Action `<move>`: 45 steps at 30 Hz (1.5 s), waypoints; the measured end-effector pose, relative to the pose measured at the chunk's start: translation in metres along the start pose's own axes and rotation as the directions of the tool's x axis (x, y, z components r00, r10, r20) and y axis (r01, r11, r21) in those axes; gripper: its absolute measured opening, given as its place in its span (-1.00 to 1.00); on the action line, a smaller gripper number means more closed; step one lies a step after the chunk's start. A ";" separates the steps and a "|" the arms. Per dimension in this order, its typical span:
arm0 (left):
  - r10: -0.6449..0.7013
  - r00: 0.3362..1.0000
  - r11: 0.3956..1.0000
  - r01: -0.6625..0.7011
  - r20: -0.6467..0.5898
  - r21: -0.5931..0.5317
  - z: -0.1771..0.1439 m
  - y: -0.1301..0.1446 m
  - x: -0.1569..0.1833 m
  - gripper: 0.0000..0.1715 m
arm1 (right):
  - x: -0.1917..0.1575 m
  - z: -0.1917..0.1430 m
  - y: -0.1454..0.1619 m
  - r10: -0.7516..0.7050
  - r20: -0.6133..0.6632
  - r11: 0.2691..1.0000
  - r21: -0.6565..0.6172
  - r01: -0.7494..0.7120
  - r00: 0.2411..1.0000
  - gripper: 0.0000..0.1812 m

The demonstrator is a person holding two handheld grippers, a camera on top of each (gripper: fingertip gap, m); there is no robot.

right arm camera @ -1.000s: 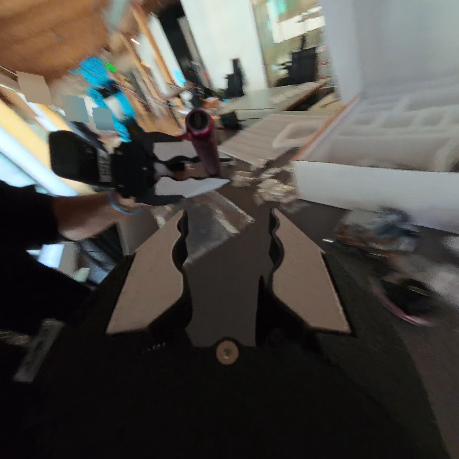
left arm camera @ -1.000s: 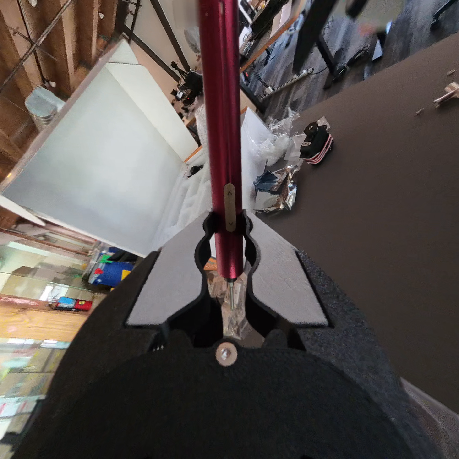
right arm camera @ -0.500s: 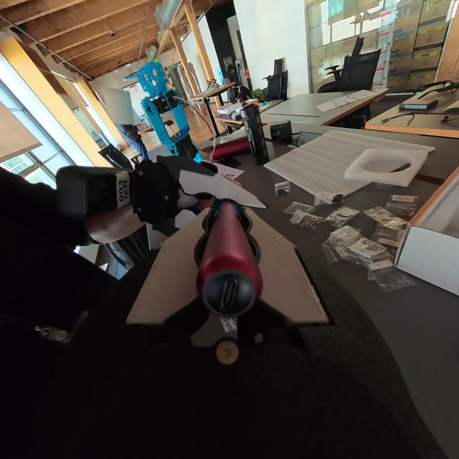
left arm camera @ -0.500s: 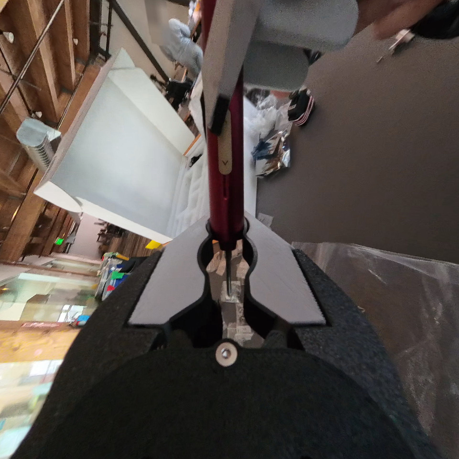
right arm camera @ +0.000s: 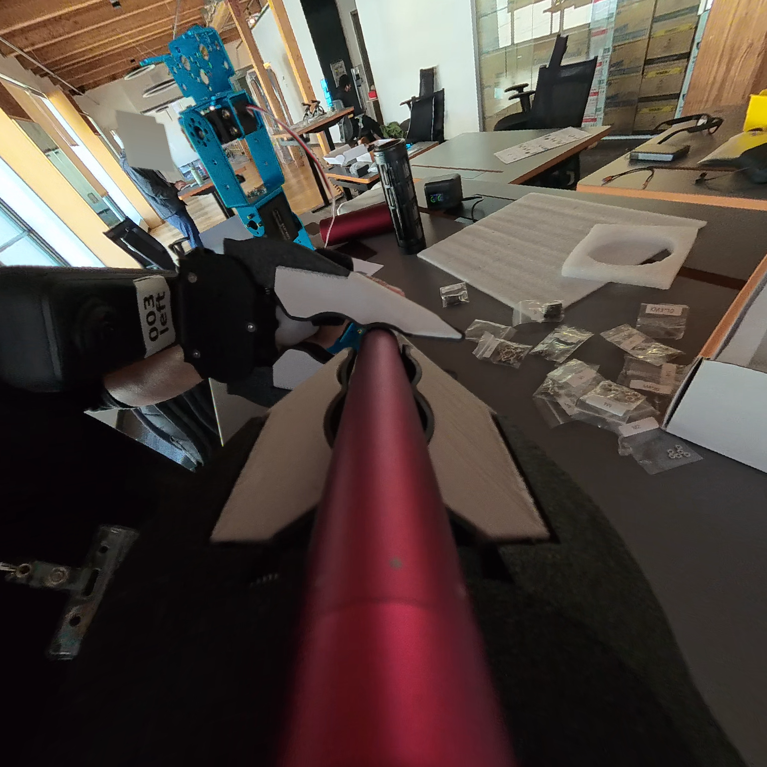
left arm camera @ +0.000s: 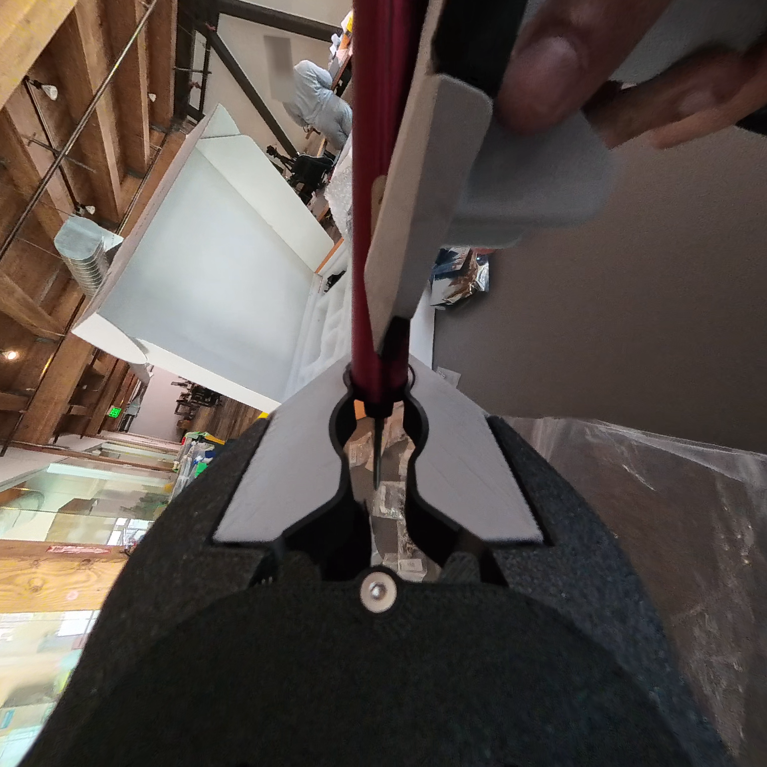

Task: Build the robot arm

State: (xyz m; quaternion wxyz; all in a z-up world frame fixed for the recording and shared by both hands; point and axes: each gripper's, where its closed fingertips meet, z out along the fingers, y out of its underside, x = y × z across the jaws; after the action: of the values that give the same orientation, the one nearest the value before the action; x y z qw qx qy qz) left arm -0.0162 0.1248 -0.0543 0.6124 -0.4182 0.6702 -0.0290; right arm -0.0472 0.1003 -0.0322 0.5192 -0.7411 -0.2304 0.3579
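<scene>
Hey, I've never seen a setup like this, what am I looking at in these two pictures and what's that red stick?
There is no robot here. A person holds a hand-operated gripper in each hand, and each carries a camera looking forward along its two fingers.

In the left wrist view, the left gripper is closed on the tip end of a red powered screwdriver; its thin bit pokes through. The right wrist view looks down the screwdriver's body, with the right gripper closed around it, so both hold the same tool.

On the dark table lie small clear bags of hardware, white foam sheets, an open white box, a black cylinder and a blue metal robot frame.
</scene>
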 end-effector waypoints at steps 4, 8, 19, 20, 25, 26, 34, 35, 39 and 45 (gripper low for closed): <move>-0.091 0.996 0.996 0.091 -0.006 0.004 -0.006 0.006 -0.003 -0.55 | 0.003 -0.009 -0.003 0.002 -0.002 0.998 0.058 -0.002 1.000 -0.73; -0.335 0.940 0.940 0.338 -0.062 0.047 -0.031 0.015 -0.005 -0.50 | 0.012 -0.026 0.000 0.003 -0.031 0.998 0.070 -0.001 1.000 -0.75; 0.038 0.985 0.991 -0.059 0.171 0.119 -0.028 -0.033 0.012 -0.77 | -0.027 -0.021 0.008 0.048 0.036 0.998 0.048 -0.050 0.998 -0.75; 0.036 0.982 0.990 -0.060 0.183 0.127 -0.029 -0.036 0.011 -0.77 | -0.028 -0.022 0.006 0.056 0.042 0.996 0.067 -0.059 0.998 -0.74; 0.035 0.978 0.990 -0.062 0.206 0.127 -0.027 -0.042 0.012 -0.77 | -0.028 -0.025 0.001 0.060 0.035 0.994 0.093 -0.063 0.998 -0.75; 0.030 0.980 0.990 -0.057 0.195 0.131 -0.026 -0.042 0.013 -0.77 | -0.027 -0.026 0.001 0.056 0.027 0.994 0.093 -0.059 0.998 -0.75; 0.034 0.984 0.989 -0.058 0.176 0.137 -0.023 -0.044 0.012 -0.76 | -0.027 -0.028 0.001 0.015 0.024 0.993 0.115 -0.018 1.000 -0.75; 0.034 0.983 0.989 -0.059 0.180 0.134 -0.023 -0.044 0.012 -0.76 | -0.028 -0.028 0.001 -0.003 0.023 0.992 0.123 0.000 1.000 -0.74; 0.027 0.977 0.989 -0.058 0.210 0.140 -0.027 -0.046 0.008 -0.78 | -0.034 -0.027 -0.003 -0.026 0.029 0.994 0.110 0.022 0.999 -0.74; -0.004 0.976 0.986 -0.032 0.216 0.164 -0.032 -0.048 0.000 -0.79 | -0.036 -0.026 0.002 -0.025 0.040 0.996 0.082 0.021 0.999 -0.69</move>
State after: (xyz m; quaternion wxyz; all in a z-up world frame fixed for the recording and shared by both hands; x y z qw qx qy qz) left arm -0.0176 0.0782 -0.0198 0.7143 -0.3614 0.5983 -0.0350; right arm -0.0500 0.0579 -0.0178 0.5485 -0.7090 -0.2346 0.3761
